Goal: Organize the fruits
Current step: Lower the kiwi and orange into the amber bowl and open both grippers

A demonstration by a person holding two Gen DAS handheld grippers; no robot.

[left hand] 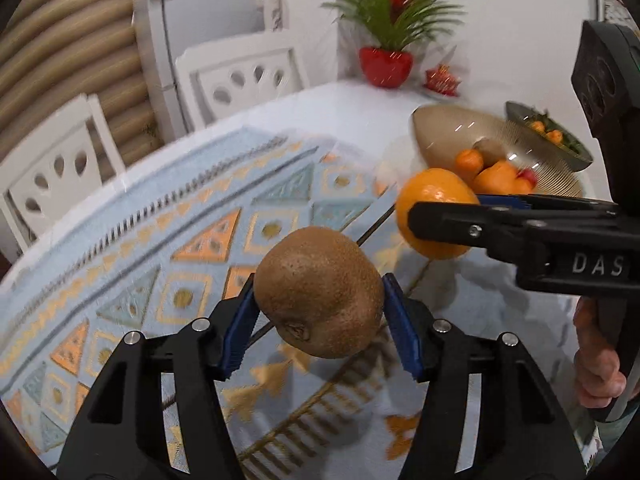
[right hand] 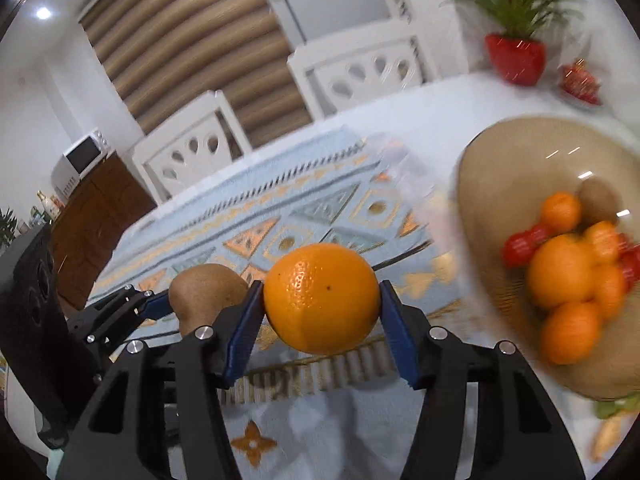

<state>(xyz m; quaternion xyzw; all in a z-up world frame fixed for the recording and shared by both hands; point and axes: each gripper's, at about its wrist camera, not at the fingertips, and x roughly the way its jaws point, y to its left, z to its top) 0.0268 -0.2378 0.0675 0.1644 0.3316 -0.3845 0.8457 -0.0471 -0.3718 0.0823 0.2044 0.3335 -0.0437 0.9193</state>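
Observation:
My left gripper (left hand: 318,300) is shut on a brown kiwi (left hand: 318,294), held above the patterned table runner (left hand: 160,248). To its right, my right gripper (left hand: 444,210) is shut on an orange (left hand: 434,188), close to the tan glass bowl (left hand: 440,136). In the right wrist view the orange (right hand: 322,298) sits between the blue pads of the right gripper (right hand: 322,304), and the kiwi (right hand: 206,294) shows to its left in the left gripper (right hand: 176,300). The bowl (right hand: 520,160) at the right holds several oranges, a kiwi and red fruits.
A second darker bowl (left hand: 580,156) with small oranges stands behind the tan one. A red plant pot (left hand: 385,66) and a red ornament (left hand: 442,80) sit at the table's far corner. White chairs (left hand: 236,76) line the far edge. A hand (left hand: 596,360) grips the right tool.

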